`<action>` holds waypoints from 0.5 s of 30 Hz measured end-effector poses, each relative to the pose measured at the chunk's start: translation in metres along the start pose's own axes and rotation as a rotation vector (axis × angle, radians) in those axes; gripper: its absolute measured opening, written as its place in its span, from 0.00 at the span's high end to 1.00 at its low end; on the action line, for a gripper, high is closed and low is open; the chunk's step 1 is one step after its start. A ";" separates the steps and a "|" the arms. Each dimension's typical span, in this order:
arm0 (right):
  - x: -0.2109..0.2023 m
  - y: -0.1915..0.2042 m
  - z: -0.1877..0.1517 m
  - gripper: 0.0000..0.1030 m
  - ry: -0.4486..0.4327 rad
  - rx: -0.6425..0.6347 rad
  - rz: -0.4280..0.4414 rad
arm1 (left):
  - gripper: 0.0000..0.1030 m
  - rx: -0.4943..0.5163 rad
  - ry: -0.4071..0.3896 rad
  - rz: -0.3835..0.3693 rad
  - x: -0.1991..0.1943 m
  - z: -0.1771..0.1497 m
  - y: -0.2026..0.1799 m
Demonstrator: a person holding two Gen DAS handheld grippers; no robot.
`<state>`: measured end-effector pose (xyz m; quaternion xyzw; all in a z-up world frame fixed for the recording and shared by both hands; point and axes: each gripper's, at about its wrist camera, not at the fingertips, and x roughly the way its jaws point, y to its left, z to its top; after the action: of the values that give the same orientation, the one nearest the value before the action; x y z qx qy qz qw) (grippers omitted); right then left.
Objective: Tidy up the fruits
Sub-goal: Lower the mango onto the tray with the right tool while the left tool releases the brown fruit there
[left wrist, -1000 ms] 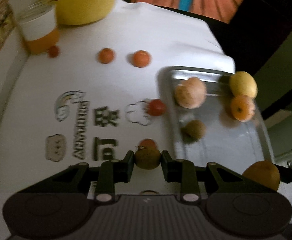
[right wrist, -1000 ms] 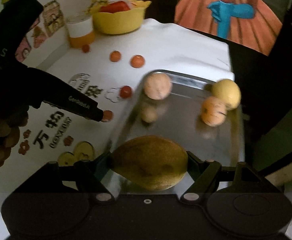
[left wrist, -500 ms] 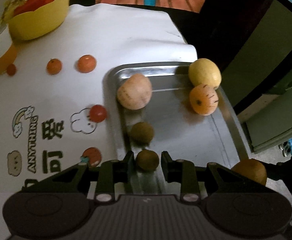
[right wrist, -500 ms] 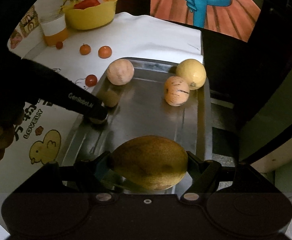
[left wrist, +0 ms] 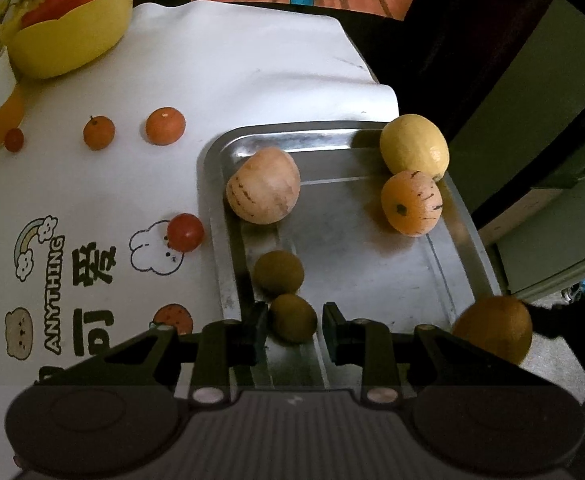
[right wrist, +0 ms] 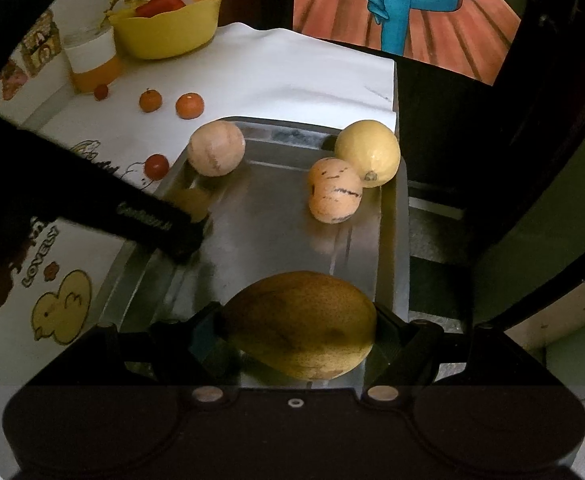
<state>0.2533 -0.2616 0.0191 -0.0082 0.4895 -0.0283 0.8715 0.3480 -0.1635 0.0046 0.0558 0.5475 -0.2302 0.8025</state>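
The metal tray (left wrist: 464, 240) holds a pale peach fruit (left wrist: 263, 186) at its far left corner, a yellow fruit (left wrist: 413, 145) touching an orange speckled fruit (left wrist: 411, 209) at the far right, and two small brown fruits by the left wall. The nearer brown fruit (left wrist: 293, 318) sits between the fingers of the left gripper (left wrist: 294, 326), whose jaws stand apart with gaps on both sides; the other brown fruit (left wrist: 279, 273) lies just beyond it. The right gripper (right wrist: 298, 326) is clamped on a large brownish pear (right wrist: 300, 324) over the tray's near end. Only the left wrist view shows both small brown fruits clearly; the right wrist view hides them behind the left tool. Loose on the white cloth (left wrist: 232, 72) are small oranges (left wrist: 165, 125) and a tomato (left wrist: 185, 232); a yellow bowl (left wrist: 72, 36) stands behind.
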 end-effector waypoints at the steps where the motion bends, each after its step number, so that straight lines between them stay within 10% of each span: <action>1: 0.003 -0.001 0.002 0.23 -0.003 -0.001 -0.004 | 0.69 -0.001 0.002 0.001 0.000 0.000 0.001; 15: 0.034 -0.010 0.027 0.23 -0.018 -0.076 -0.030 | 0.69 -0.020 0.005 -0.010 -0.003 0.002 0.009</action>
<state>0.2937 -0.2735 0.0051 -0.0489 0.4820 -0.0226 0.8745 0.3528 -0.1554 0.0066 0.0457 0.5521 -0.2285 0.8006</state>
